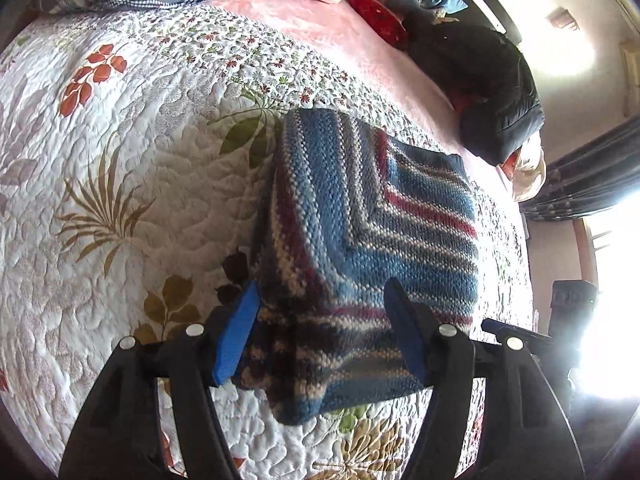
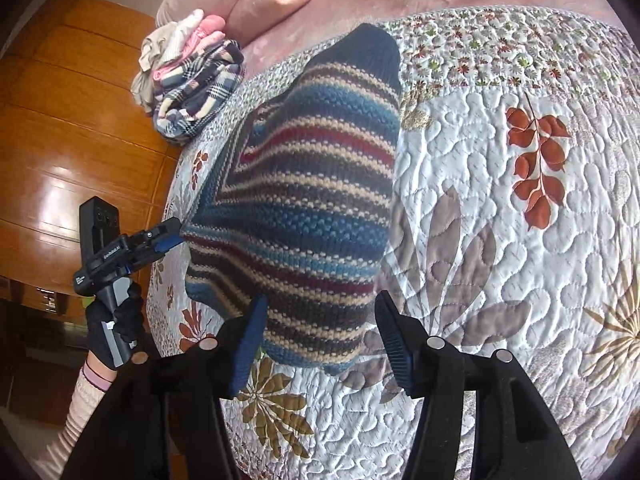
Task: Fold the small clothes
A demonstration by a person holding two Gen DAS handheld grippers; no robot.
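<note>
Both tongs stand open over the quilt (image 2: pixel 500 240), with nothing between their jaws. The left gripper (image 1: pixel 320 332) points along the sweater (image 1: pixel 360 240); its blue fingers (image 1: pixel 236 340) stand wide apart on either side of the sweater's near edge, and I cannot tell if they touch the knit. In the right wrist view, this same gripper (image 2: pixel 166 238) comes in from the left side of the sweater (image 2: pixel 304 208), its tip at the knit's edge. A gloved hand (image 2: pixel 116 320) holds its handle from below, and a pale ribbed sleeve (image 2: pixel 86 400) goes down toward the corner.

The right gripper (image 2: pixel 320 340) also has its fingers (image 2: pixel 250 348) wide apart, at the sweater's near corner, with the left finger over the knit and the right one over bare quilt.

The sweater is striped and folded, and it lies flat on the quilt. Beyond the sweater, a pile of clothes (image 2: pixel 192 84) sits at the quilt's far edge, well apart from it.
</note>
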